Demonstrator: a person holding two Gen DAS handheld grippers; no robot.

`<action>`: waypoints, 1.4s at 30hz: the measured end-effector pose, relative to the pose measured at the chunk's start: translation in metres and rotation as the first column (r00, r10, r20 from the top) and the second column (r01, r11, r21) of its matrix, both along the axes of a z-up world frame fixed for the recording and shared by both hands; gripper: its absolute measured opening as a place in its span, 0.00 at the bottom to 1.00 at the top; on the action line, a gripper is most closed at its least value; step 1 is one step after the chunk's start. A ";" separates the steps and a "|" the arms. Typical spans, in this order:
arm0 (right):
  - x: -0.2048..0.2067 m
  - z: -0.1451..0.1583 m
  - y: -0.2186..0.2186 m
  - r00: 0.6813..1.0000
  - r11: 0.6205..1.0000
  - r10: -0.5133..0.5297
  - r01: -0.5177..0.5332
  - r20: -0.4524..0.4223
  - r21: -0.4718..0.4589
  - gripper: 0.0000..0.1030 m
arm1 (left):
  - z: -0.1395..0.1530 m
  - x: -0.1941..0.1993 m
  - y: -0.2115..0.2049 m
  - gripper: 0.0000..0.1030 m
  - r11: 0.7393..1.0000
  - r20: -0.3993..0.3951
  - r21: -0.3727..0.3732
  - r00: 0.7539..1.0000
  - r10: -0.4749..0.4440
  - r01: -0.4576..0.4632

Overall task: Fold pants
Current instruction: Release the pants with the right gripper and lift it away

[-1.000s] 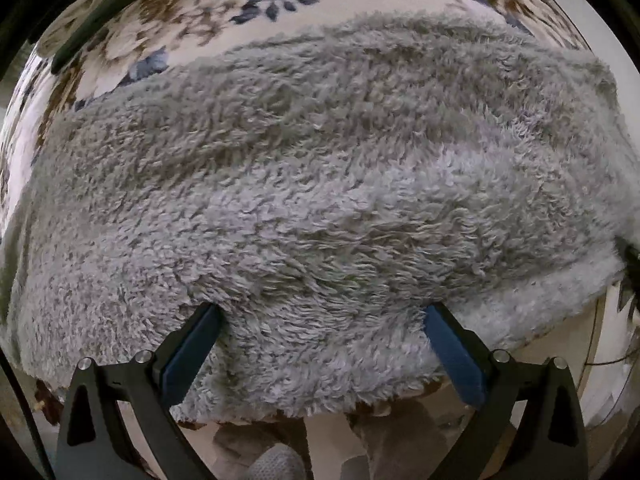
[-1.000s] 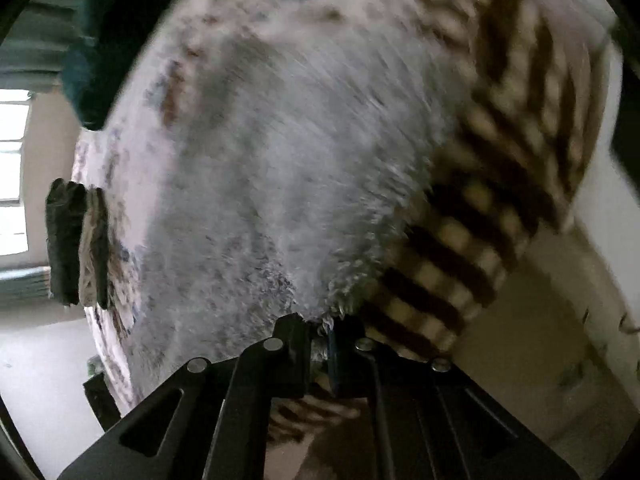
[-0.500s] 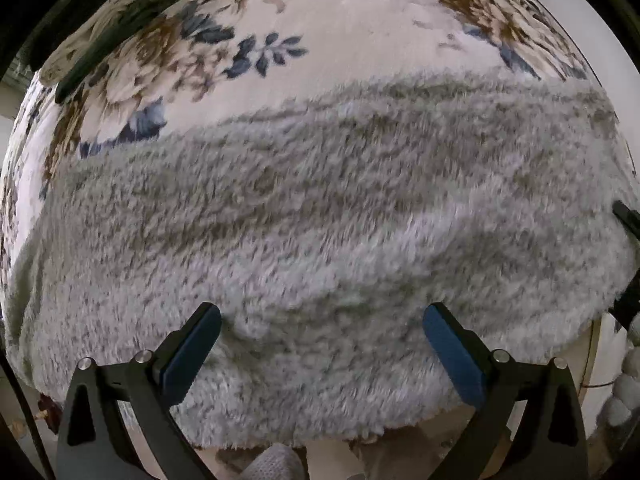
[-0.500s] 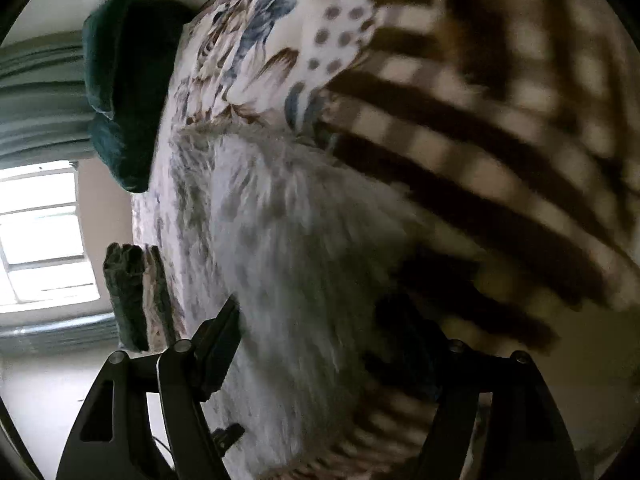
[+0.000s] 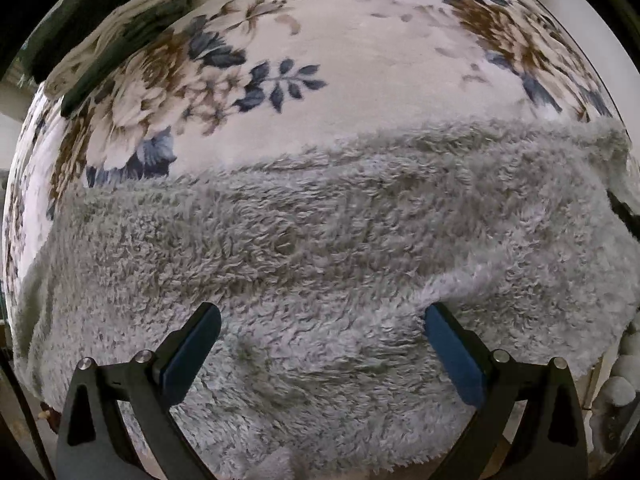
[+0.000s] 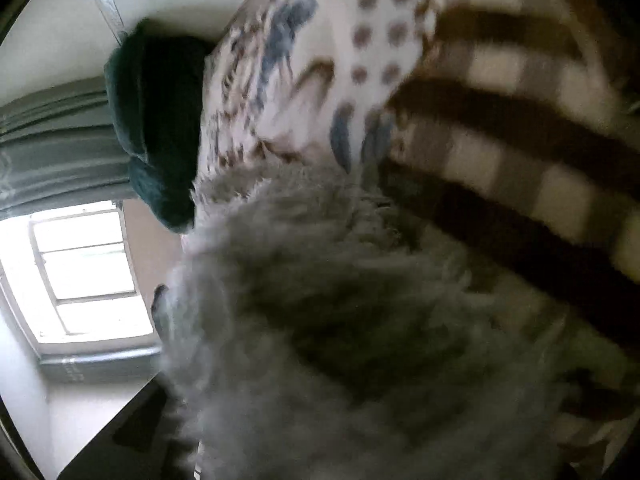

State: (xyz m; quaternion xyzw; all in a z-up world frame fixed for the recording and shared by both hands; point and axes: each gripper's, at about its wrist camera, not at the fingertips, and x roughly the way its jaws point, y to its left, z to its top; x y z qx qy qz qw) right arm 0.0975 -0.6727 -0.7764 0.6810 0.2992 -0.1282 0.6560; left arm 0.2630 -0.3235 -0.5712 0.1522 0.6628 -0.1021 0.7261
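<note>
The grey fluffy pants (image 5: 320, 248) lie across a floral bedspread (image 5: 340, 60), filling the lower half of the left wrist view. My left gripper (image 5: 320, 332) is open, its blue-padded fingers (image 5: 192, 348) spread wide just above the fleece, holding nothing. In the right wrist view the grey fleece (image 6: 340, 340) is very close and blurred and covers the lower frame. It hides the right gripper's fingers, so I cannot tell whether they are open or shut.
A dark green pillow (image 6: 160, 120) lies at the head of the bed beside a window (image 6: 88, 272) and curtain. A brown-and-cream striped blanket (image 6: 520, 128) lies right of the pants. The bed edge and white knobbly items (image 5: 624, 372) show at lower right.
The left gripper has drawn back, so more bedspread shows beyond the pants. The right gripper opened from its shut grip, then moved in until the fleece hides its fingers.
</note>
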 end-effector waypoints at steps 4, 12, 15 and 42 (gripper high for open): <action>0.009 0.038 0.007 0.998 0.992 0.046 -0.050 -0.034 -0.120 0.18 | 0.008 0.004 0.023 1.00 1.000 0.000 -0.009 1.000 0.028 -0.028; 0.053 0.149 0.068 0.967 0.868 0.227 -0.256 -0.118 -0.425 0.18 | 0.024 0.019 0.113 1.00 0.988 -0.017 -0.075 0.991 0.134 -0.135; 0.074 0.182 0.121 0.944 0.780 0.284 -0.328 -0.167 -0.533 0.18 | 0.036 0.017 0.164 1.00 0.978 -0.002 -0.085 0.982 0.190 -0.189; 0.140 0.134 0.546 0.264 -0.013 0.820 -0.878 -0.507 -0.478 0.85 | 0.076 -0.012 0.435 1.00 0.805 -0.069 -0.282 0.848 0.525 -0.521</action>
